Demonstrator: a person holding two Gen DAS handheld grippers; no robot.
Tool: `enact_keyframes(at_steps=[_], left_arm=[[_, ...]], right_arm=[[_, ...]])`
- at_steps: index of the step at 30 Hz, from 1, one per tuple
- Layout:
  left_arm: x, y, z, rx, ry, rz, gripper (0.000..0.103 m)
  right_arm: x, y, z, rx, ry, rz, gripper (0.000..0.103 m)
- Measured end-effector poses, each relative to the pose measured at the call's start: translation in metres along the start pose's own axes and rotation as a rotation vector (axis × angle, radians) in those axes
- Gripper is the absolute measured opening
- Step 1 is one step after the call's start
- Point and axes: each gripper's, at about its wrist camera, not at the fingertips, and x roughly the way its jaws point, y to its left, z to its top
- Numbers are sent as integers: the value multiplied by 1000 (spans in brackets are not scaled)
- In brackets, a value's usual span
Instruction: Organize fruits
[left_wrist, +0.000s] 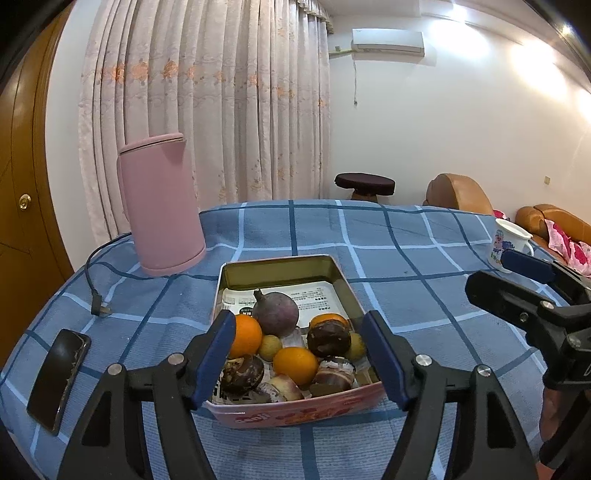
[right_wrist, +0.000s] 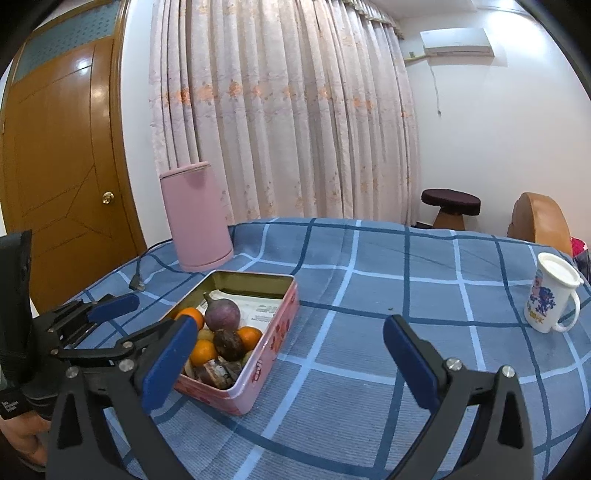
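A pink tin box (left_wrist: 295, 410) stands on the blue checked cloth, lined with printed paper. In it lie a purple round fruit (left_wrist: 276, 313), oranges (left_wrist: 245, 336), a dark wrinkled fruit (left_wrist: 328, 338), small yellowish fruits and brown-striped pieces. My left gripper (left_wrist: 300, 319) is open just in front of the tin's near wall, nothing between its blue pads. My right gripper (right_wrist: 290, 323) is open wide over bare cloth to the right of the tin (right_wrist: 273, 332), holding nothing. The purple fruit (right_wrist: 221, 314) shows in the right wrist view too.
A pink kettle (left_wrist: 162, 206) stands behind the tin at the left, its cord and plug (left_wrist: 99, 308) trailing on the cloth. A dark phone (left_wrist: 59, 376) lies near the left edge. A white printed mug (right_wrist: 550, 299) stands at the far right. Stool and sofa are beyond.
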Motion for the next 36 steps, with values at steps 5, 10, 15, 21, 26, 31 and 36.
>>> enact_keyframes(at_steps=[5,10,15,21,26,31,36], left_arm=[[-1,-1,1,4,5,11,73],[0,-2,1,4,8,25,73],[1,-4,0,5,7,28,73],[3,-4,-2,9,13,27,73],[3,-5,-2,8,17,19,73],[2,-6,-3,3,17,15,77],[-2,-7,-2,0,0,25,78]], right_arm=[[-5,0,-1,1,-8,2,103],[-7,-1,-2,4,-14,5,103],[-8,-1,-3,4,-14,5,103],[-7,-1,-2,4,-13,5,103],[-7,-1,-2,4,-14,4,103],[-12,2,-3,-2,-22,-1,103],[-14,2,-3,-8,-28,0,103]])
